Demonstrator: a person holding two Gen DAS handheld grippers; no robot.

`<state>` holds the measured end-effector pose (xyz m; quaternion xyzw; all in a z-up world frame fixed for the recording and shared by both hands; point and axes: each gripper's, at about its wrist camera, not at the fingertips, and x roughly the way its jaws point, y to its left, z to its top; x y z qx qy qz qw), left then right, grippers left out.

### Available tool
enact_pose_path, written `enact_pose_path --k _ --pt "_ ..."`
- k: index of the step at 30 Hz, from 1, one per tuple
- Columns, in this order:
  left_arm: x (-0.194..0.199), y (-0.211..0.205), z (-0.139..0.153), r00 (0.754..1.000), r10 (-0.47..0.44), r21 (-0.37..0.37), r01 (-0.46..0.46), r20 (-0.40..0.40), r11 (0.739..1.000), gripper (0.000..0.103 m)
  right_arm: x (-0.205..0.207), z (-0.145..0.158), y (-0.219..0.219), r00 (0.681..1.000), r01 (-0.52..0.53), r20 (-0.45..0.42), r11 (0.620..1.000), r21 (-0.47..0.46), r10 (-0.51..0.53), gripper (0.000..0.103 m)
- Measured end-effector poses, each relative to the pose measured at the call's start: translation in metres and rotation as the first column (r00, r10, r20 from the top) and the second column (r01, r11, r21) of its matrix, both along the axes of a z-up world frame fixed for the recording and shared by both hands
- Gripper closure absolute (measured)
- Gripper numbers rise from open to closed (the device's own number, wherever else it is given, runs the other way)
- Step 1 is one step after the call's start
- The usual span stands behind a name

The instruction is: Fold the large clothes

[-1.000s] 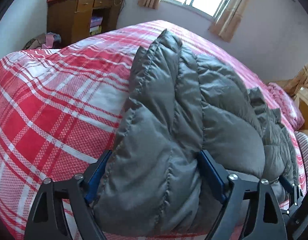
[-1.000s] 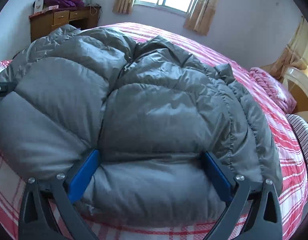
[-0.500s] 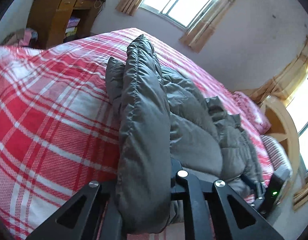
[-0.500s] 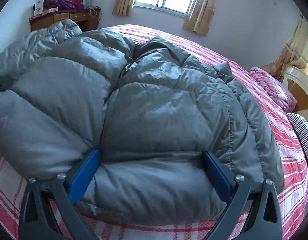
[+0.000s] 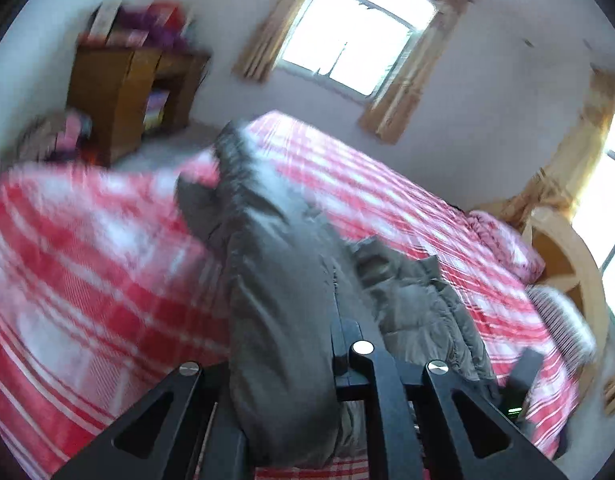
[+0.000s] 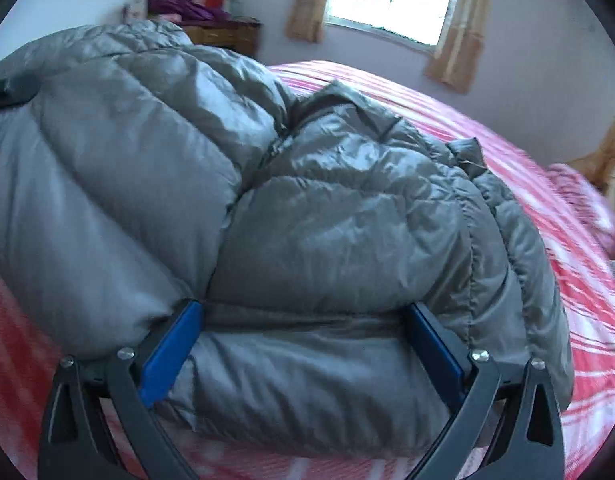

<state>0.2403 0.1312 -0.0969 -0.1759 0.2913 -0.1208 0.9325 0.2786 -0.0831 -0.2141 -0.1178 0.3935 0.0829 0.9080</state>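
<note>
Left gripper (image 5: 307, 380) clenched on the grey down jacket (image 6: 307, 216), right gripper (image 6: 303, 344) spread around its hem on the bed (image 6: 567, 248), folding barely begun.

No text, label, brand, number or sign can be read in either view. The items stacked on the wooden cabinet (image 5: 119, 92) are too blurred for any print on them to be made out.

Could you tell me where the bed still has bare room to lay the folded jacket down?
Bare plaid bedspread lies left of the grey puffer jacket, toward the wooden cabinet, and beyond it toward the window. The near edge is crowded by jacket.
</note>
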Motion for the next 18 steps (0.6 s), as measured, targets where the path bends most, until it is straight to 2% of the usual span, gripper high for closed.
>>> enact_pose_path --k 1,4,6,9,11,12,13,15,16,18 --pt "0.000 -0.008 0.009 1.000 -0.016 0.027 0.015 0.019 1.000 0.095 -0.007 0.013 -0.010 1.000 -0.010 0.012 0.998 0.054 0.010 0.002" --pt "0.005 -0.050 0.033 0.994 -0.084 0.141 0.073 0.071 0.987 0.095 -0.029 0.045 -0.053 0.994 0.009 0.109 0.992 0.129 -0.023 0.000" --pt "0.011 -0.088 0.043 0.985 -0.146 0.215 0.123 0.097 0.969 0.095 -0.040 0.061 -0.102 0.981 0.084 0.157 0.983 0.163 -0.110 0.000" --pt "0.020 -0.139 0.046 0.964 -0.241 0.314 0.196 0.111 0.929 0.095 -0.044 0.063 -0.171 0.948 0.239 0.171 0.955 0.174 -0.269 0.000" --pt "0.031 -0.187 0.041 0.944 -0.312 0.394 0.250 0.102 0.884 0.095 -0.043 0.053 -0.224 0.911 0.363 0.140 0.915 0.174 -0.388 0.000" --pt "0.033 -0.200 0.035 0.938 -0.334 0.423 0.266 0.093 0.866 0.095 -0.043 0.048 -0.246 0.893 0.407 0.119 0.892 0.196 -0.434 0.000" --pt "0.040 -0.223 0.027 0.929 -0.361 0.464 0.288 0.074 0.837 0.095 -0.048 0.042 -0.272 0.868 0.456 0.095 0.859 0.233 -0.487 0.000" --pt "0.049 -0.257 0.008 0.915 -0.400 0.539 0.313 0.050 0.782 0.095 -0.054 0.032 -0.299 0.841 0.504 0.070 0.825 0.256 -0.536 0.000" --pt "0.055 -0.277 -0.006 0.909 -0.416 0.581 0.322 0.031 0.747 0.095 -0.056 0.030 -0.305 0.835 0.515 0.063 0.817 0.259 -0.547 0.000" --pt "0.064 -0.305 -0.028 0.901 -0.433 0.622 0.348 -0.016 0.701 0.095 -0.059 0.021 -0.315 0.828 0.529 0.044 0.804 0.271 -0.559 0.000"
